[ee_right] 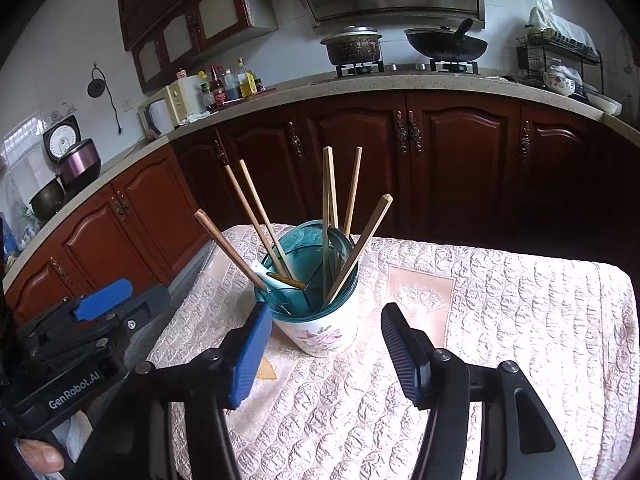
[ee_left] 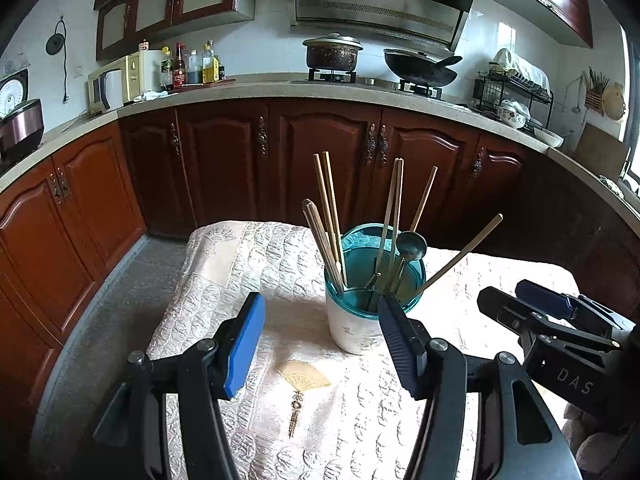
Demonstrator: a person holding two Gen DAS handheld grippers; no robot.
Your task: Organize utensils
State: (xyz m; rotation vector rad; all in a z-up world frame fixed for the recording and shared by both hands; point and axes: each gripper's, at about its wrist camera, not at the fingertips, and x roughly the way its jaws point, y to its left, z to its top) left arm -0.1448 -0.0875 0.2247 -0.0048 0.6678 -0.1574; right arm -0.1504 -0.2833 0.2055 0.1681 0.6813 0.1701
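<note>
- Left wrist view: the left gripper hovers over the table with its jaws spread wide and nothing between them; its blue pads frame the near side of the utensil holder, without touching it as far as the view shows
- The utensil holder, a white cup with a teal rim, stands upright on the quilted cream cloth; it sits near the middle of the table
- Chopsticks lean outward from it in several directions; a metal spoon rests among them with its bowl above the rim
- The right gripper shows at the right edge of this view, just beside the holder; from here I cannot tell how far its jaws are open
- Right wrist view: the right gripper has its jaws wide apart and empty; the holder, with a flower print on its side, stands just ahead between the fingertips
- A white spoon lies inside against the left rim; the chopsticks fan out above
- The left gripper sits to the left, near the table's edge; kitchen cabinets run behind
</note>
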